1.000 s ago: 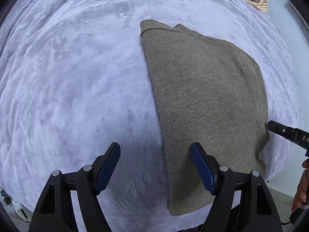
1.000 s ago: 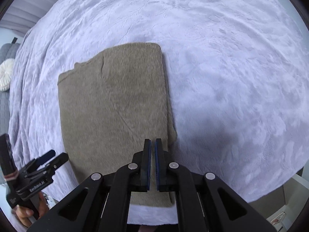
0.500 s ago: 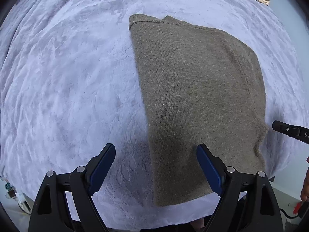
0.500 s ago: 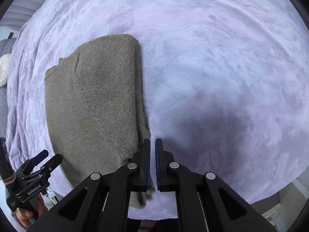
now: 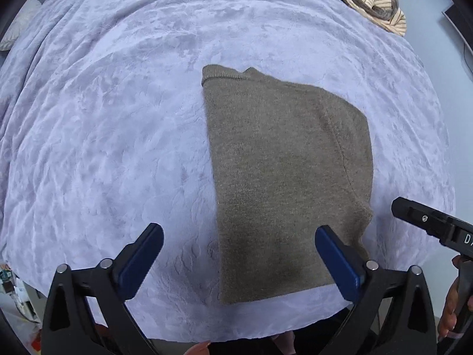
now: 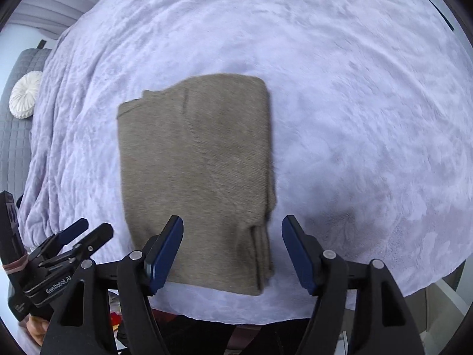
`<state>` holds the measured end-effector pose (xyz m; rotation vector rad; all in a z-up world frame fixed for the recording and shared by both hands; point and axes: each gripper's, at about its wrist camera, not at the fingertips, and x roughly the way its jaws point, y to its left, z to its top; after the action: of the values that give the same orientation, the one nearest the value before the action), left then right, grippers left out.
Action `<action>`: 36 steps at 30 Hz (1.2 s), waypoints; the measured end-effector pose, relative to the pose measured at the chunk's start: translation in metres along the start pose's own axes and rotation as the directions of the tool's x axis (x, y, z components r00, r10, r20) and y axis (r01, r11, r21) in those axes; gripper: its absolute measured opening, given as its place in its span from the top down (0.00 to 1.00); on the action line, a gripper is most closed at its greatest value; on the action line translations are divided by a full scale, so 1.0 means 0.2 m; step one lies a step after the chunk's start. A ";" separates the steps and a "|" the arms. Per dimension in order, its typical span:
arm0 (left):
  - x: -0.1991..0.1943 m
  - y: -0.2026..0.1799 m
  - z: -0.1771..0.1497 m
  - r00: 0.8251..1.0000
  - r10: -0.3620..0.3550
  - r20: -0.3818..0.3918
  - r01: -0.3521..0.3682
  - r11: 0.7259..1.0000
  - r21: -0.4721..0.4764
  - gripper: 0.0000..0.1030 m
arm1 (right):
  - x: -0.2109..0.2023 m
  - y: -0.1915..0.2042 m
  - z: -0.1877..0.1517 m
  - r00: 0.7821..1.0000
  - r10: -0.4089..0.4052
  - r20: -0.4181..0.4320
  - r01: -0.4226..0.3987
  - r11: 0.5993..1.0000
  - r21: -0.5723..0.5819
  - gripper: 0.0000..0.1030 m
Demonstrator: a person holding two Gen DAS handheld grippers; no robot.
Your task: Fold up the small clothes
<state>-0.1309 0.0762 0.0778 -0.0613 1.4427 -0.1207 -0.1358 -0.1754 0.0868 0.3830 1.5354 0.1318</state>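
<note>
A folded olive-brown knit sweater (image 5: 283, 177) lies flat on the lilac blanket (image 5: 118, 136), near its front edge. It also shows in the right wrist view (image 6: 198, 174), with stacked layers along its right side. My left gripper (image 5: 239, 254) is open and empty, held above the sweater's near left edge. My right gripper (image 6: 232, 248) is open and empty above the sweater's near right corner. The right gripper shows in the left wrist view (image 5: 431, 224), and the left gripper shows in the right wrist view (image 6: 74, 233).
A striped garment (image 5: 369, 3) lies bunched at the far right of the bed. A round white cushion (image 6: 25, 94) sits on a grey quilted surface (image 6: 14, 142) at the left. The bed's front edge (image 6: 266, 307) runs just below the sweater.
My right gripper has opened; it was shut before. Both grippers have pulled back and up from the sweater, which now lies flat and looks smaller in both views.
</note>
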 end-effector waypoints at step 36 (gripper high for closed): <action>-0.08 -0.02 -0.06 0.994 0.109 0.016 -0.109 0.993 0.037 0.00 | -0.06 0.18 -0.07 0.976 -0.211 0.054 0.216 0.971 -0.102 0.00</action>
<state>-0.1455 0.0740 0.0915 0.0477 1.4264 -0.0577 -0.1440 -0.1430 0.1099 0.1330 1.5102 0.0369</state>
